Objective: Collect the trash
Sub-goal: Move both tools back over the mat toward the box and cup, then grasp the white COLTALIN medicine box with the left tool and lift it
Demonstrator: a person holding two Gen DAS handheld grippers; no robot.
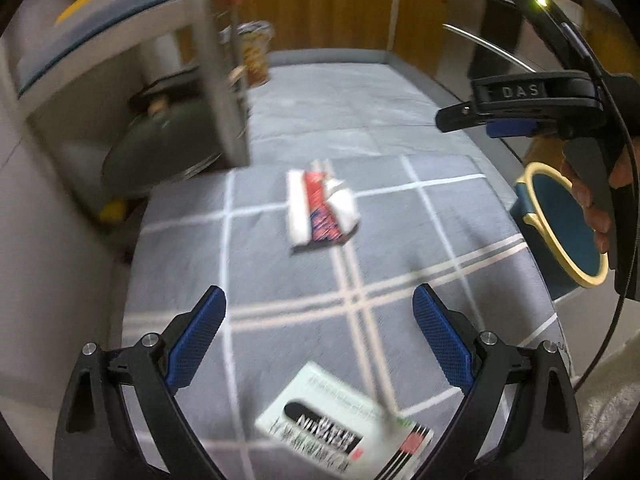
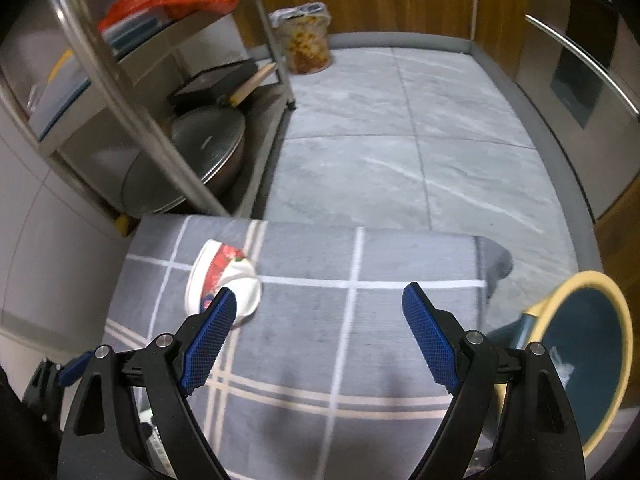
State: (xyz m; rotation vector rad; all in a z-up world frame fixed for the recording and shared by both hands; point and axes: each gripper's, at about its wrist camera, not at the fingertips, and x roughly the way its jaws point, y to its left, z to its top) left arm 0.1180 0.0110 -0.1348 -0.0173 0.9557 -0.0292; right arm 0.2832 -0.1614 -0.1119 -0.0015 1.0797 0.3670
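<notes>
A crushed carton lies on the mat, a box nearer, the bin to the right.

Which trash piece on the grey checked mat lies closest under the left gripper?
The white printed carton, low between the left gripper fingers. The crushed red-and-white cup lies farther ahead, mid-mat.

— What stands in your way on the left?

— Left of your left gripper the metal shelf rack crowds in, its post overhanging the rug's edge, pans stacked low inside.

— And ahead?

— Between both open jaws you have bare rug; only the crumpled wrapper lies ahead, and a flat carton under your left gripper. Beyond, the tiled floor runs free.

— The right?

— The bin sits just right of your right gripper.
</notes>
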